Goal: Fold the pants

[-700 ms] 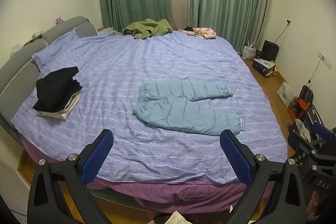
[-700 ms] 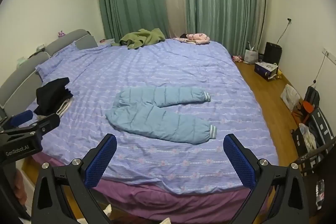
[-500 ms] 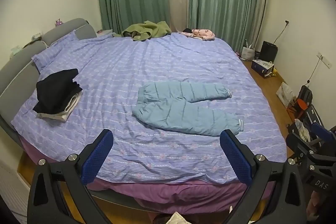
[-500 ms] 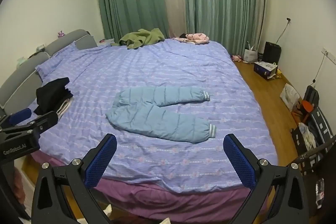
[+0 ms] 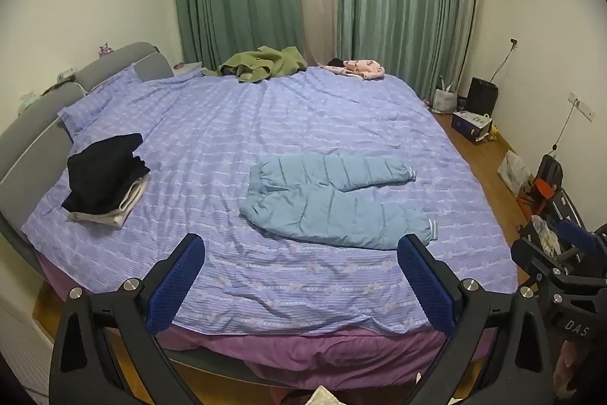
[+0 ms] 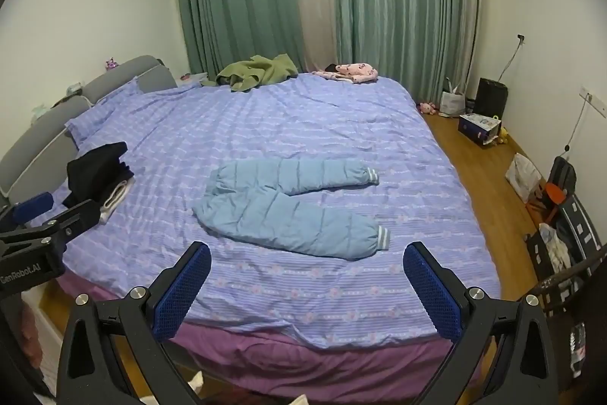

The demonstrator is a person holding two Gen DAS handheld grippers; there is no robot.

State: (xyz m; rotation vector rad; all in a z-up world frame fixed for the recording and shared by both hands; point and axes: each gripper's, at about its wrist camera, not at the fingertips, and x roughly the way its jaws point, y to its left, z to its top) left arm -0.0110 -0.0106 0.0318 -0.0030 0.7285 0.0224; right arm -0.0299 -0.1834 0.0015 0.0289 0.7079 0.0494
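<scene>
Light blue padded pants lie flat on the purple striped bedspread, waist to the left, two legs spread to the right with striped cuffs. They also show in the right wrist view. My left gripper is open and empty, held back over the bed's near edge, apart from the pants. My right gripper is open and empty, also short of the pants. Each gripper shows at the edge of the other's view.
A stack of folded dark and light clothes sits at the bed's left. A green garment and a pink one lie at the far edge. Bags, boxes and a chair crowd the wooden floor at right.
Both views have shifted slightly; the pants sit a little lower and nearer in the frames. The grippers stay open and the pants have not moved on the bed.
</scene>
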